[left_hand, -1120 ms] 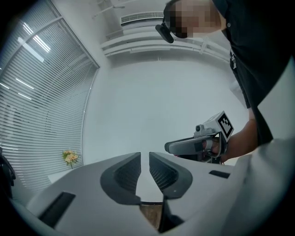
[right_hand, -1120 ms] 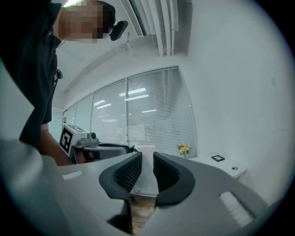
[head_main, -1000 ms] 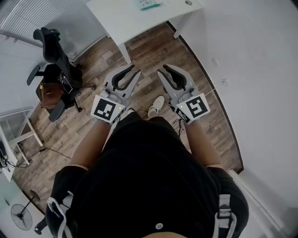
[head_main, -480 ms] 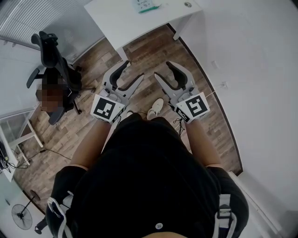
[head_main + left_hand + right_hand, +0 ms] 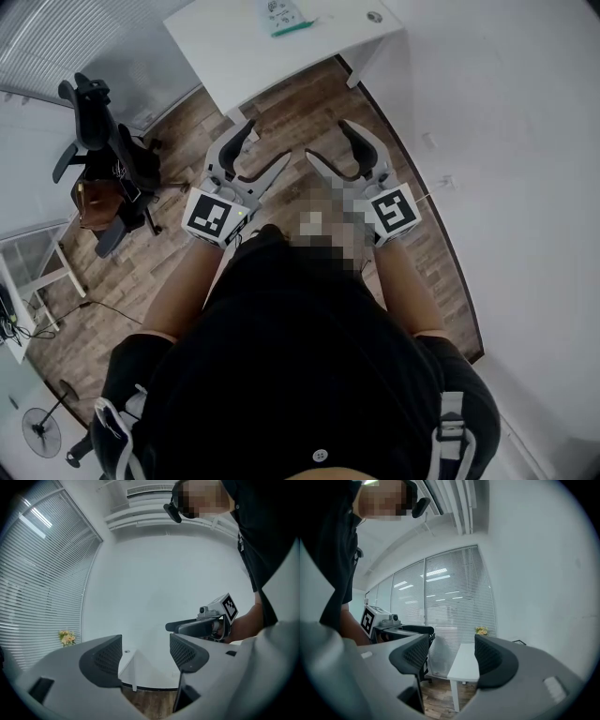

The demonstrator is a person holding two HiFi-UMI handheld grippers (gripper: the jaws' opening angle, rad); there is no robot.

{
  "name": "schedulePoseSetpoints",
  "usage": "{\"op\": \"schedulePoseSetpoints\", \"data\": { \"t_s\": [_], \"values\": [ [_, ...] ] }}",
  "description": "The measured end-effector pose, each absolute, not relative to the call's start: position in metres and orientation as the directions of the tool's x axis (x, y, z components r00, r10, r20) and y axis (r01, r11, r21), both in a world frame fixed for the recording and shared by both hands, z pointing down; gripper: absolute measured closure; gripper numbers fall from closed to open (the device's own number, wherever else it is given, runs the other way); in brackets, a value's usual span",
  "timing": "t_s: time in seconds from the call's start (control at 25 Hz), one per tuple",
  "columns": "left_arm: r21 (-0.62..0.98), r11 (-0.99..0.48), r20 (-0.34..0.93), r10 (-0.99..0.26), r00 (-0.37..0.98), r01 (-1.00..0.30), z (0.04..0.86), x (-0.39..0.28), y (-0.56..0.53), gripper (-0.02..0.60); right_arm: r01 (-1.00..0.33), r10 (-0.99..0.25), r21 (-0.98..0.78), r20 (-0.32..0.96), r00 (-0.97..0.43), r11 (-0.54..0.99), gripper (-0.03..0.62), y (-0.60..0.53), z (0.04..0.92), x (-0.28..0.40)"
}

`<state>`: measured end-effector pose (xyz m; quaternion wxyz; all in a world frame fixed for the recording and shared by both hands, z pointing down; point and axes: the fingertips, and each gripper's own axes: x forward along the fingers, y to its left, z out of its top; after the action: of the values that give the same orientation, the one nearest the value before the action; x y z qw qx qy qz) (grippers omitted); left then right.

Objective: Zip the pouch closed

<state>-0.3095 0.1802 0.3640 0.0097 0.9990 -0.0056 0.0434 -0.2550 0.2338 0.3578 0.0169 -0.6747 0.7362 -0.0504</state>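
Note:
The pouch (image 5: 286, 14), pale with a teal strip along one edge, lies on the white table (image 5: 234, 47) at the top of the head view. Both grippers are held level over the wooden floor, short of the table and apart from the pouch. My left gripper (image 5: 262, 145) has its jaws opening wide, with nothing between them (image 5: 144, 653). My right gripper (image 5: 333, 142) is opening too and is just as empty (image 5: 451, 656). Each gripper view shows the table (image 5: 464, 663) ahead and the other gripper (image 5: 206, 623) beside it; the pouch is not visible in either.
A black office chair (image 5: 103, 122) with a brown bag stands at the left. The white wall runs down the right side. A small round object (image 5: 374, 16) sits on the table's right end. A floor fan (image 5: 42, 436) is at bottom left. Yellow flowers (image 5: 481, 631) stand by the blinds.
Both grippers have moved forward toward the table, and their jaws have spread from nearly closed to wide apart. The table has come further into the head view.

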Motion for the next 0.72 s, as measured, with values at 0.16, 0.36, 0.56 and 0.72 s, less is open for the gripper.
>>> {"op": "schedulePoseSetpoints", "data": {
  "t_s": [0.16, 0.36, 0.56, 0.72],
  "values": [
    [0.003, -1.0, 0.099, -0.008, 0.995, -0.008, 0.365, -0.279, 0.19, 0.272, -0.992, -0.995, -0.089, 0.043, -0.094, 0.09, 0.289, 0.244, 0.359, -0.227],
    [-0.009, -1.0, 0.11, 0.001, 0.994, 0.002, 0.364, -0.241, 0.21, 0.272, -0.992, -0.995, -0.095, 0.046, -0.091, 0.087, 0.286, 0.26, 0.364, -0.187],
    [-0.006, -1.0, 0.107, -0.007, 0.994, -0.007, 0.361, -0.217, 0.219, 0.272, -0.993, -0.996, -0.099, 0.045, -0.076, 0.071, 0.286, 0.272, 0.363, -0.154],
    [-0.005, -1.0, 0.115, -0.016, 0.993, -0.016, 0.366, -0.205, 0.214, 0.272, -0.993, -0.997, -0.105, 0.044, -0.066, 0.061, 0.286, 0.272, 0.368, -0.138]
  ]
}}
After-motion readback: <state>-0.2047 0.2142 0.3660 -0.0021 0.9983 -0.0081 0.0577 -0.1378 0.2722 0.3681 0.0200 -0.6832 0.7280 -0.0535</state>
